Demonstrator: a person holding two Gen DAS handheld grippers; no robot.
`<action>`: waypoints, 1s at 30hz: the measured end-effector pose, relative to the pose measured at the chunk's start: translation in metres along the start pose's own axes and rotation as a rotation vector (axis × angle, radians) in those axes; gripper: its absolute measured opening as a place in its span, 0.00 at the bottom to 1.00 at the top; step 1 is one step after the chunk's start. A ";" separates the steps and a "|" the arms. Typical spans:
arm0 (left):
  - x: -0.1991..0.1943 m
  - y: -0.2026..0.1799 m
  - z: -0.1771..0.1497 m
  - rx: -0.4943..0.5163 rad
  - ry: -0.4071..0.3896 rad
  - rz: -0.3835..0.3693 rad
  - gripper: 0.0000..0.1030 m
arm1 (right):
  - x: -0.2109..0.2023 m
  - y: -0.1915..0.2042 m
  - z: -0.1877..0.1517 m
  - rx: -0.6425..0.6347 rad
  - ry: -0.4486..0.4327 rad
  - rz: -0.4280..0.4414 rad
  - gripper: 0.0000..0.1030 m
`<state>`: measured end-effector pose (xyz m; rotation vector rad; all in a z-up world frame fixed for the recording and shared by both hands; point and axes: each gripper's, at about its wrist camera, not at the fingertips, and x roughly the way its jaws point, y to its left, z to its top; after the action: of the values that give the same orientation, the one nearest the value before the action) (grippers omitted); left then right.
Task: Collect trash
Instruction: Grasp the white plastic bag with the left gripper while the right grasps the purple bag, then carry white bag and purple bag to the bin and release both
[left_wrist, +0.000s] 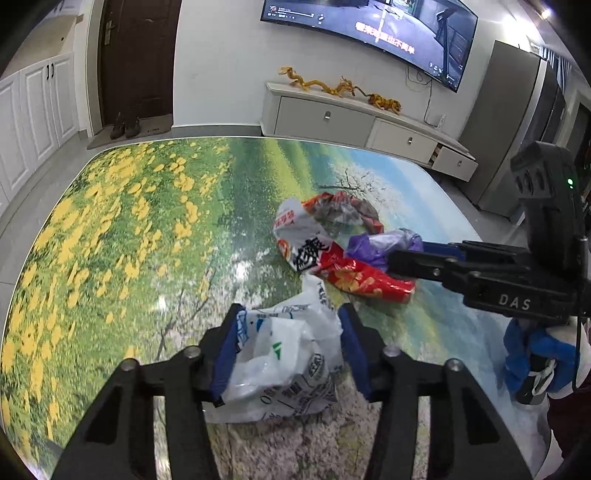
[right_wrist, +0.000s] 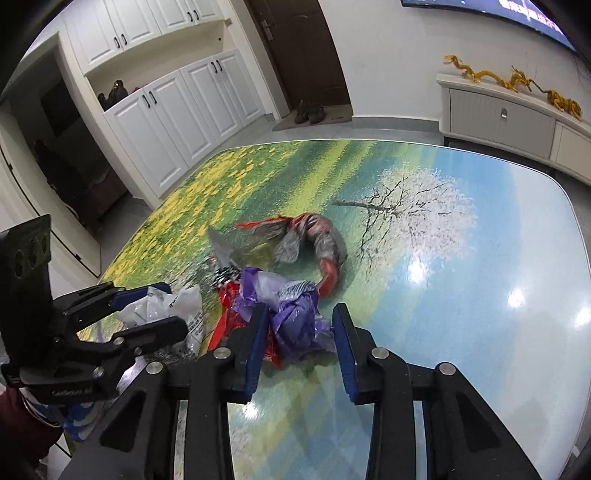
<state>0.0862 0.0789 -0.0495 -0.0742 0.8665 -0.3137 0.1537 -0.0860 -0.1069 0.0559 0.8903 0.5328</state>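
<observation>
A pile of crumpled wrappers lies on the landscape-printed table (left_wrist: 129, 221). My left gripper (left_wrist: 290, 325) is open around a white plastic bag (left_wrist: 284, 365), which sits between its blue pads. My right gripper (right_wrist: 297, 323) is open around a purple wrapper (right_wrist: 295, 321); it also shows in the left wrist view (left_wrist: 404, 260) by the purple wrapper (left_wrist: 384, 245). A red snack bag (left_wrist: 354, 277) lies between the two, partly under the purple one. A white and red bag (left_wrist: 299, 236) and a twisted red and grey wrapper (right_wrist: 314, 236) lie further back.
The table (right_wrist: 480, 277) ends in rounded edges on all sides. Beyond it stand a white TV cabinet (left_wrist: 332, 118) with gold dragon figures, a wall TV (left_wrist: 369, 29), a dark door (left_wrist: 136, 55) and white cupboards (right_wrist: 184, 99). A gloved hand (left_wrist: 535, 354) holds the right gripper.
</observation>
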 end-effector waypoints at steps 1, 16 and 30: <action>-0.004 -0.002 -0.004 -0.007 -0.002 0.004 0.44 | -0.005 0.001 -0.003 0.003 -0.007 -0.001 0.32; -0.089 -0.034 -0.032 -0.026 -0.123 0.059 0.38 | -0.127 0.031 -0.059 0.017 -0.130 -0.064 0.30; -0.172 -0.115 -0.055 0.083 -0.269 0.162 0.38 | -0.226 0.054 -0.116 0.023 -0.289 -0.090 0.30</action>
<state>-0.0868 0.0248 0.0638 0.0306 0.5882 -0.1816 -0.0711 -0.1641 -0.0024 0.1103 0.6134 0.4178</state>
